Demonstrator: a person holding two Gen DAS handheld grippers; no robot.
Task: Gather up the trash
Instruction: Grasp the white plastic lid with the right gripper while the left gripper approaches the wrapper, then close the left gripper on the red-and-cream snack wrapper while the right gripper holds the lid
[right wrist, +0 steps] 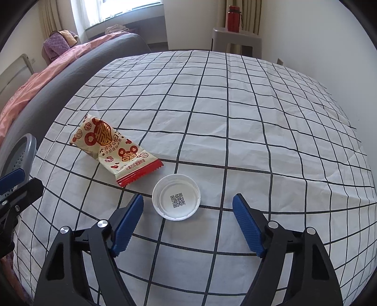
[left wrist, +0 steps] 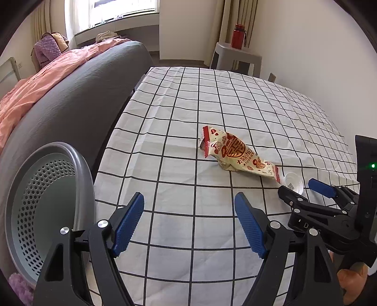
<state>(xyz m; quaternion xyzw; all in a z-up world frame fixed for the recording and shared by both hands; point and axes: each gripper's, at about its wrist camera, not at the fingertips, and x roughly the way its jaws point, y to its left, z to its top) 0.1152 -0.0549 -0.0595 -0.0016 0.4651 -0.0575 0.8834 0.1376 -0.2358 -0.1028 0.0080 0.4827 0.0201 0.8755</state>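
Grey perforated bin (left wrist: 44, 207) beside table, contents not visible.

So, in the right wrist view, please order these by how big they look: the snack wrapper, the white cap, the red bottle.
1. snack wrapper, clearly the largest.
2. white cap, smaller than the wrapper.
3. red bottle, smallest here, but it stands far back on the stool, so its real size is unsure.

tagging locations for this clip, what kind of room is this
Most likely a bedroom at home: a bed with pink bedding, a curtained window, and a table under a checked cloth beside the bed.
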